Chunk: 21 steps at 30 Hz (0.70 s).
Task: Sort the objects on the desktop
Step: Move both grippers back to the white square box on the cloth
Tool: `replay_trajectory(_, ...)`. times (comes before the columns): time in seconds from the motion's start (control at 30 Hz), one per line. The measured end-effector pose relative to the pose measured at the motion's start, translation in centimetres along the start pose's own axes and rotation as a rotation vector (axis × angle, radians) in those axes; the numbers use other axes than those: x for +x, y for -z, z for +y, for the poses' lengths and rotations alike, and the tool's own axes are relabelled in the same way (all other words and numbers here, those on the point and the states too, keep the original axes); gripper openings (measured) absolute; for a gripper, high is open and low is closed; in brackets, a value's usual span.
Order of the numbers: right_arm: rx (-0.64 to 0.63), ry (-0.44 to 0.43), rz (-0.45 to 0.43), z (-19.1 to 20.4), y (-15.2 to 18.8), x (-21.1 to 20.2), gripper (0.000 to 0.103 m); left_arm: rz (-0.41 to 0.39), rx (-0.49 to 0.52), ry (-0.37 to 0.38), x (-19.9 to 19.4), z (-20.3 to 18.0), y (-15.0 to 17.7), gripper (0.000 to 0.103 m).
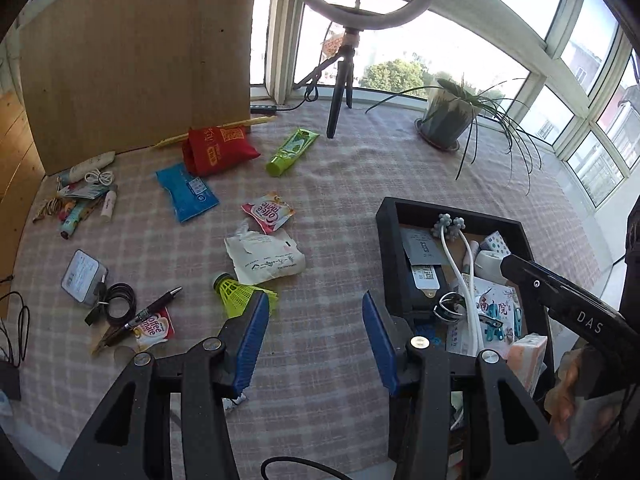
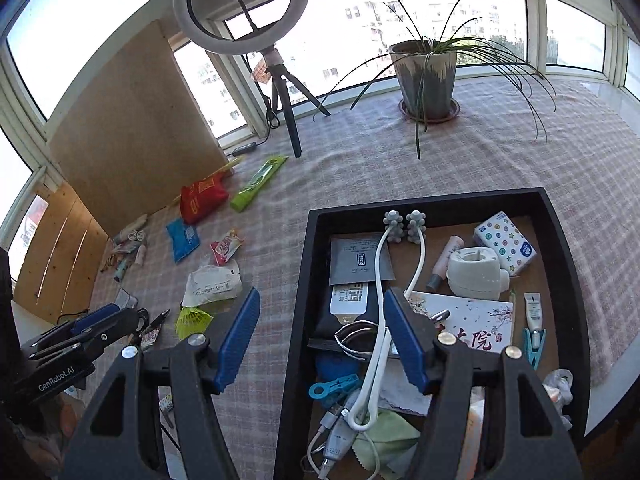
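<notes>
Left claw [image 1: 312,340] open and empty, hovering just right of shuttlecock [image 1: 240,292], itself left of tray [image 1: 388,248]. Right claw [image 2: 320,338] open too, over tray's left wall. Shift left, straddle the cork end, close gently; skirt crushes easily.

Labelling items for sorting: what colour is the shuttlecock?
The shuttlecock is neon yellow-green; clearest in the left wrist view.

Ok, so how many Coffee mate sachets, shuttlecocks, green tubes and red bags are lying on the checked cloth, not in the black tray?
Coffee mate sachets: 2
Shuttlecock: 1
Green tube: 1
Red bag: 1
Total: 5
</notes>
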State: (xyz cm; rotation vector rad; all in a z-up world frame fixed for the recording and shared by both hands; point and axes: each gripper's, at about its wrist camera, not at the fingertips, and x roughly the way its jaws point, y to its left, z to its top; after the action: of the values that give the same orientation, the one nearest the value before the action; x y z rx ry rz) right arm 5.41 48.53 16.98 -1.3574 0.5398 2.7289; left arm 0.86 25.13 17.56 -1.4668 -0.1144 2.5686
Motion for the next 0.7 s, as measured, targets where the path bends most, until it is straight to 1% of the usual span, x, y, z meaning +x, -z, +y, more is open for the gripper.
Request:
replay_trajectory(0.03,-0.008,-0.008,0.016,0.4,0.1,0.3,0.063,-0.002,-0.002,-0.012,-0.3,0.6,0.1,0.047)
replay_trajectory(0.13,-0.018,-0.025,0.066,1.6,0.3,1.3,0.068,-0.017,-0.007,-0.042,-1.0,2.5,0.3,0.047)
replay_trajectory(0.2,-0.021,-0.022,0.068,2.5,0.5,1.6,0.068,-0.024,-0.018,-0.041,-1.5,4.0,0.3,0.048)
replay_trajectory(0.27,-0.043,0.015,0.051,3.8,0.6,1.5,0.068,-0.034,-0.026,-0.049,-1.9,5.6,0.3,0.048)
replay_trajectory(0.33,-0.079,0.052,-0.001,5.6,0.6,0.5,0.068,-0.042,-0.046,-0.064,-2.6,7.7,0.3,0.048)
replay_trajectory(0.4,-0.143,0.082,-0.074,7.8,0.3,-0.8,0.068,-0.058,-0.078,-0.072,-3.3,10.4,0.1,0.049)
replay_trajectory(0.47,-0.193,0.145,-0.16,9.9,-0.1,-2.1,0.068,-0.073,-0.116,-0.092,-4.1,13.2,-0.1,0.049)
replay_trajectory(0.5,-0.195,0.171,-0.195,10.6,-0.4,-2.6,0.068,-0.079,-0.136,-0.099,-4.5,14.7,-0.1,0.049)
replay_trajectory(0.53,-0.187,0.177,-0.225,11.1,-0.7,-2.9,0.068,-0.085,-0.149,-0.107,-4.8,16.1,-0.2,0.049)
replay_trajectory(0.57,-0.17,0.168,-0.241,11.5,-0.9,-3.1,0.069,-0.089,-0.161,-0.12,-5.2,17.4,-0.2,0.05)
replay_trajectory(0.6,-0.149,0.142,-0.235,11.8,-1.2,-2.9,0.072,-0.094,-0.173,-0.133,-5.4,18.7,-0.2,0.05)
replay_trajectory(0.63,-0.12,0.105,-0.218,12.0,-1.4,-2.7,0.076,-0.097,-0.187,-0.145,-5.6,20.0,-0.2,0.05)
replay_trajectory(0.7,-0.084,0.065,-0.184,12.8,-1.4,-1.7,0.077,-0.092,-0.206,-0.159,-5.7,22.6,-0.1,0.052)
